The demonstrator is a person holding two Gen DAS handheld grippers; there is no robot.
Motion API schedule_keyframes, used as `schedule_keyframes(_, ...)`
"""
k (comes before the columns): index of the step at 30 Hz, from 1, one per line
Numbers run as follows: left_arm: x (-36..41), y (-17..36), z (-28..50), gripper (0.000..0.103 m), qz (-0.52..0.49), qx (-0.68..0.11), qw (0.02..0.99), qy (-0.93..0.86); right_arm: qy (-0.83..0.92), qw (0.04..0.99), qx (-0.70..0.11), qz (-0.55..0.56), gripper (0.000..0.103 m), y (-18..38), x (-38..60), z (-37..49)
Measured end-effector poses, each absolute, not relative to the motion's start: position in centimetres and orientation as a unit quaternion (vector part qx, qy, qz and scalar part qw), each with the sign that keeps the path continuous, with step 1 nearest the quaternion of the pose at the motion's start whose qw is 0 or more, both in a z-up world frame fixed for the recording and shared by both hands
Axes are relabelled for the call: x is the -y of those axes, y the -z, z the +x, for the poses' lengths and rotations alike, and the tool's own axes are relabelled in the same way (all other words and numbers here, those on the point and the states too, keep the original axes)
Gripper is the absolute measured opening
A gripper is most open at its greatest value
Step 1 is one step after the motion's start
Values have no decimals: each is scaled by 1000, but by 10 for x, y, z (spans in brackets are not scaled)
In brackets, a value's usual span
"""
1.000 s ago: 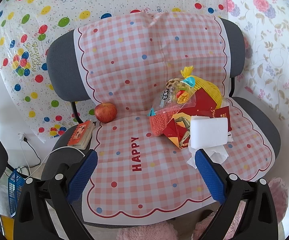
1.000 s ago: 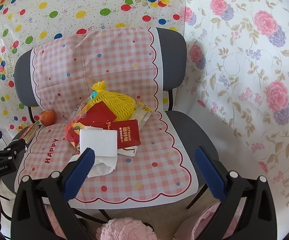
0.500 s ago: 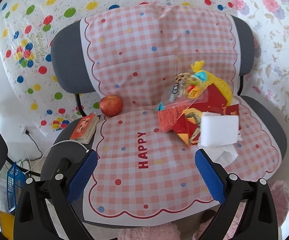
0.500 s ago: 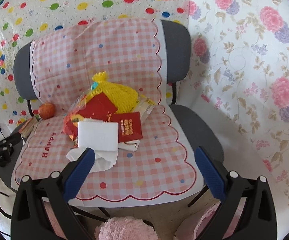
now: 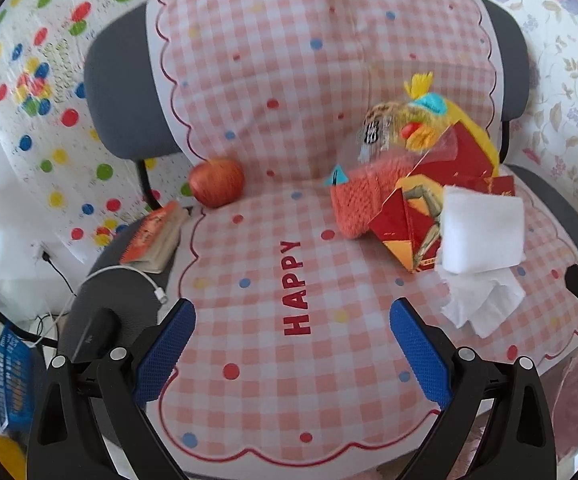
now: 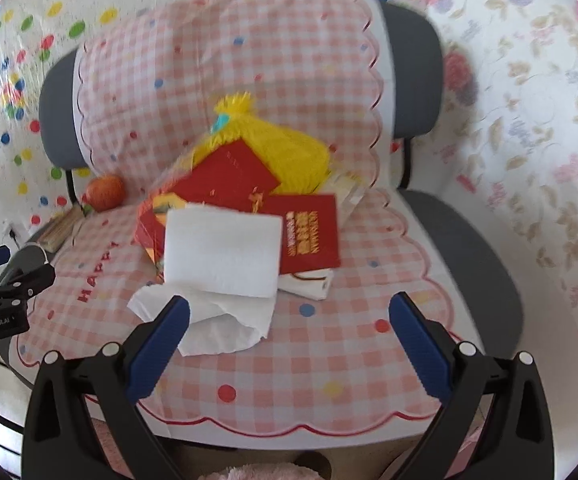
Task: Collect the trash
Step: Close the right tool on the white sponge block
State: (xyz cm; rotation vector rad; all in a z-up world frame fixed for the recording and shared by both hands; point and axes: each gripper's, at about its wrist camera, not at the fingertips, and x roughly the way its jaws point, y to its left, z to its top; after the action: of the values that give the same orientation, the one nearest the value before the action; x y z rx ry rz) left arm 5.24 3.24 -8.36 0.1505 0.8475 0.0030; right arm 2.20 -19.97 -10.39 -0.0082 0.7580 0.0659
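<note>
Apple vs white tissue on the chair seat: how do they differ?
The apple is round, red and firm-looking; the white tissue is flat, crumpled and limp. The apple sits alone at the back left of the seat, while the tissue lies partly under a white foam block beside the pile. Both rest on the pink checked cover, untouched by either hand-held gripper.

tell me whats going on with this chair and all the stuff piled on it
A person holds a tool in each hand over a chair draped in pink checked cloth. Both the left tool and right tool are open and hold nothing. The trash pile, with a white tissue, red envelopes and yellow netting, lies untouched. An apple sits apart.
</note>
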Motion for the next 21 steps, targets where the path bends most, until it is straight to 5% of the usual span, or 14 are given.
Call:
schedule_keyframes(3, -32, 96, 63, 96, 66, -420, 905, 11, -74, 927, -368, 1, 95, 113, 199, 41)
schedule_keyframes(5, -30, 99, 67, 96, 61, -424, 903, 22, -89, 925, -369, -5, 78, 118, 199, 52)
schedule_keyframes(9, -24, 101, 72, 96, 52, -419, 905, 45, -123, 918, -376, 9, 75, 125, 205, 71)
schedule_keyframes(13, -12, 105, 78, 96, 60, -424, 902, 55, -149, 908, -392, 20, 57, 133, 205, 87)
schedule_keyframes(18, -7, 107, 78, 96, 65, -430, 898, 63, -164, 896, -408, 50, 56, 142, 207, 101)
schedule_keyframes(21, -7, 106, 75, 96, 75, -431, 898, 54, -187, 892, -406, 69, 32, 135, 208, 96)
